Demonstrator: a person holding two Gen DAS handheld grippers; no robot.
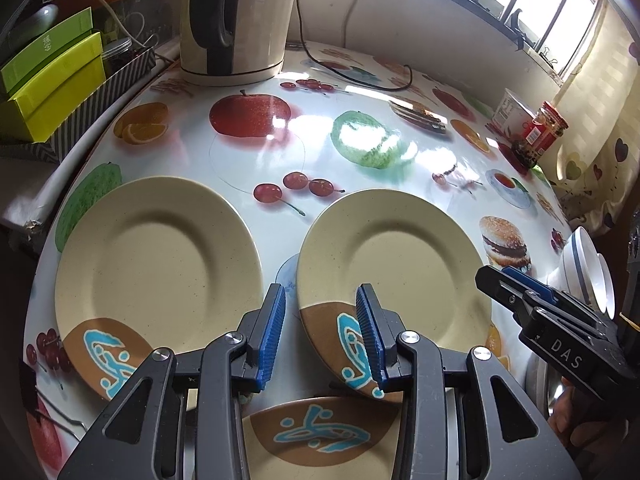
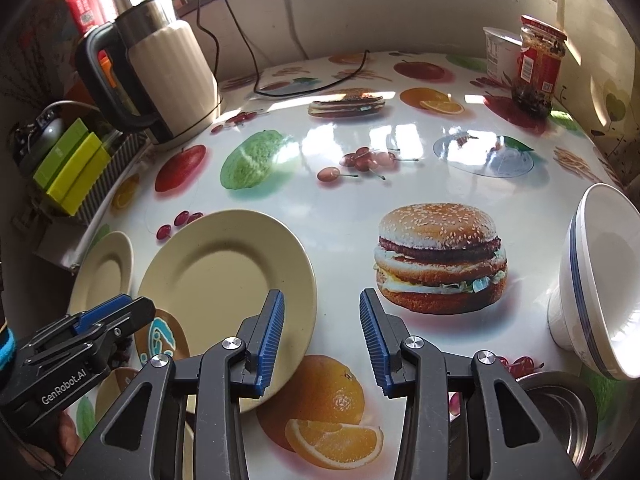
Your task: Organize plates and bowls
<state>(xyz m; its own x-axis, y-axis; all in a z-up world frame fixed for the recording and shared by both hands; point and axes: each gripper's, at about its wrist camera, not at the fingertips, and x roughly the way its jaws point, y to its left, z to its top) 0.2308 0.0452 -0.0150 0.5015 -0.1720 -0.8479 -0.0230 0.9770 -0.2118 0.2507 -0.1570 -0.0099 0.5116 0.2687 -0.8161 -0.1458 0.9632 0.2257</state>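
Three beige plates with brown-and-blue patches lie on the fruit-print table (image 1: pixel 280 148): a left plate (image 1: pixel 156 256), a right plate (image 1: pixel 400 272) and a third plate (image 1: pixel 320 436) at the near edge, under my fingers. My left gripper (image 1: pixel 322 340) is open over the right plate's near-left rim; its pads do not press on it. My right gripper (image 2: pixel 322 336) is open too, its left finger (image 2: pixel 272 336) in front of that same plate's (image 2: pixel 224 280) right rim. Tilted white bowls with a blue stripe (image 2: pixel 592 280) stand at the right.
A cream kettle (image 1: pixel 236 20) with its cable stands at the back. Green boxes (image 1: pixel 52 76) sit in a striped bin at the left. A red-labelled jar (image 2: pixel 538 64) and a white cup (image 2: pixel 500 52) are at the back right. A metal bowl (image 2: pixel 560 408) is at the near right.
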